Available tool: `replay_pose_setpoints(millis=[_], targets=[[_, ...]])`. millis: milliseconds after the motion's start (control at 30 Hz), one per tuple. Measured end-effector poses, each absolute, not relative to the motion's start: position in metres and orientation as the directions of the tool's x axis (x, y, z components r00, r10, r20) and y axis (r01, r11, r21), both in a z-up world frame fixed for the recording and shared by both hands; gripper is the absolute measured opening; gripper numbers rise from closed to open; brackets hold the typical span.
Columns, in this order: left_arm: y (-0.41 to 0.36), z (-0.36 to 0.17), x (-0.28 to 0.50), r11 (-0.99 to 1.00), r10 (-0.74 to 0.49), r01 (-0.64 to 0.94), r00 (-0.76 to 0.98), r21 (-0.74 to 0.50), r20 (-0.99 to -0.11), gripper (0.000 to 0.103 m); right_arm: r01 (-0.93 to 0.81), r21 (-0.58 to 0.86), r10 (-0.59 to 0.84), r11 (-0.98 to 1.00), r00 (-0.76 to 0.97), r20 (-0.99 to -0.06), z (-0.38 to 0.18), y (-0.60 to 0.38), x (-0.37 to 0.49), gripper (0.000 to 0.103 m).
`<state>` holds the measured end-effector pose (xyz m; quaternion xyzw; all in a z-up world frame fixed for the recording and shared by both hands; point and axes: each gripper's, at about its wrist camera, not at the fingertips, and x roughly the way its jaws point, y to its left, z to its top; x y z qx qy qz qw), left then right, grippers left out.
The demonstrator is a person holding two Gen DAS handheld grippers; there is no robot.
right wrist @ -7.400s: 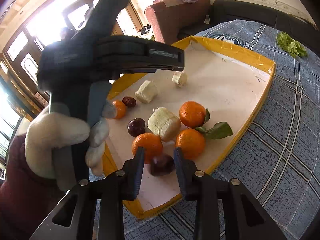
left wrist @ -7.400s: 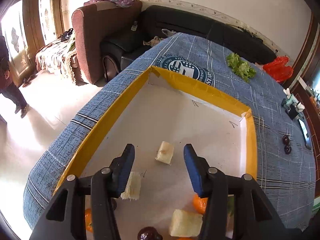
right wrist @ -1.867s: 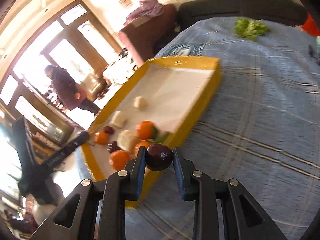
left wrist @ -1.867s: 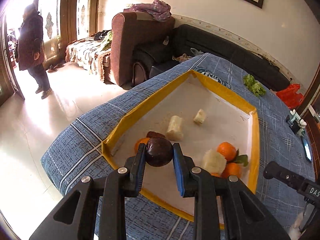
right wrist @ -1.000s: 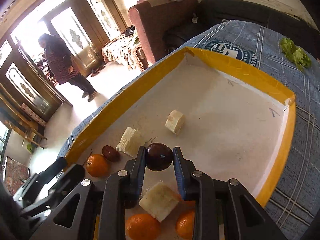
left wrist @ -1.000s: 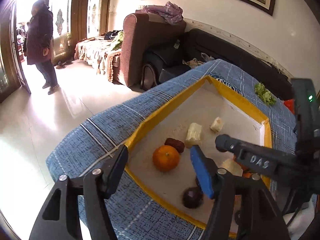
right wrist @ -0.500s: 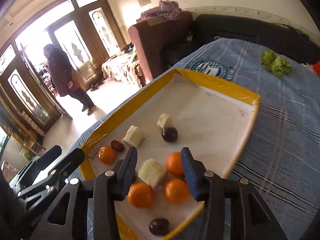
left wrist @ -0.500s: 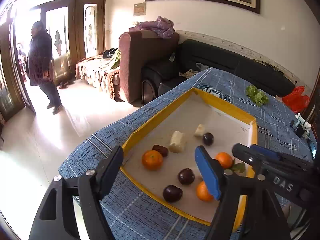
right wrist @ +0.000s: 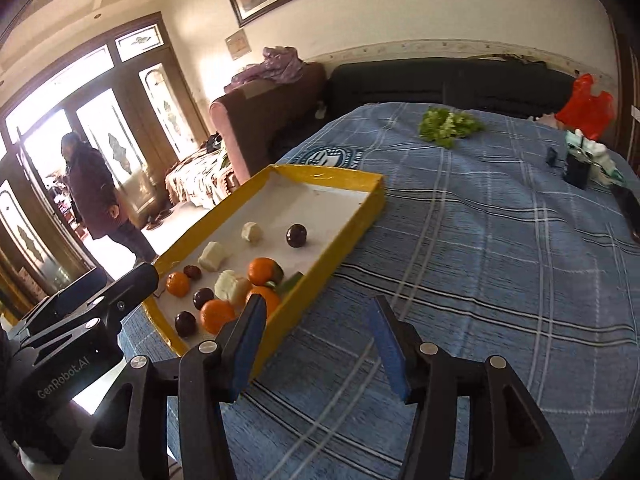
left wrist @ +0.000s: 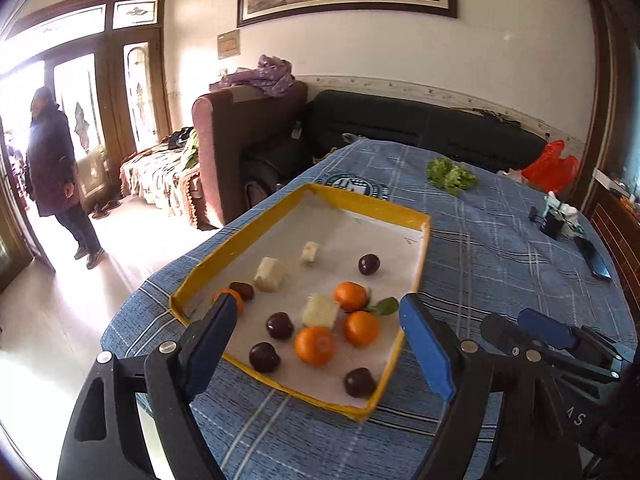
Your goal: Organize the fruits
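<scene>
Left wrist view: left gripper (left wrist: pixel 320 348) wide open, holding nothing, above the near end of the yellow tray (left wrist: pixel 362 202) on the blue table (left wrist: pixel 500 256). Tray holds oranges (left wrist: pixel 315 345), dark plums (left wrist: pixel 264 357) and pale chunks (left wrist: pixel 271 274), bunched at the near end; one plum (left wrist: pixel 369 264) farther in, alone. Right wrist view: right gripper (right wrist: pixel 318 346) wide open, empty, over the cloth just right of the tray's near right wall. Lettuce (right wrist: pixel 448 124) at far end.

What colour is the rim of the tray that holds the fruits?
Yellow; the tray has a white floor. It shows best in the left wrist view.
</scene>
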<state>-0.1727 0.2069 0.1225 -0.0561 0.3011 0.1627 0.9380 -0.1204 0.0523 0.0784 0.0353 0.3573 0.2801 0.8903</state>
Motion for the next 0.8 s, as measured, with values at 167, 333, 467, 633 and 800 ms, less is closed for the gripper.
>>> replay_pose_setpoints(millis=[167,333,467,633,800], targets=[[0.183,0.129,-0.177,0.954,0.248,-0.299,0.777,0.007,-0.578,0.083,-0.445,0.263,0.506,0.856,0.617,-0.603,0.08,0.031,-0.132,0.062],[0.167,0.13,-0.178,0.96,0.23,-0.279,0.772,0.009,-0.592,0.086,-0.408,0.253,0.473,0.877,0.65,-0.594,0.081,0.011,-0.141,0.063],[0.158,0.128,-0.177,0.962,0.23,-0.273,0.768,0.018,-0.598,0.086,-0.388,0.241,0.451,0.89,0.662,-0.599,0.077,-0.001,-0.145,0.064],[0.154,0.127,-0.176,0.959,0.239,-0.281,0.762,0.025,-0.602,0.086,-0.363,0.204,0.409,0.909,0.685,-0.603,0.073,-0.009,-0.148,0.065],[0.154,0.126,-0.178,0.955,0.252,-0.294,0.759,0.03,-0.6,0.088,-0.356,0.2,0.4,0.913,0.683,-0.611,0.069,-0.013,-0.15,0.067]])
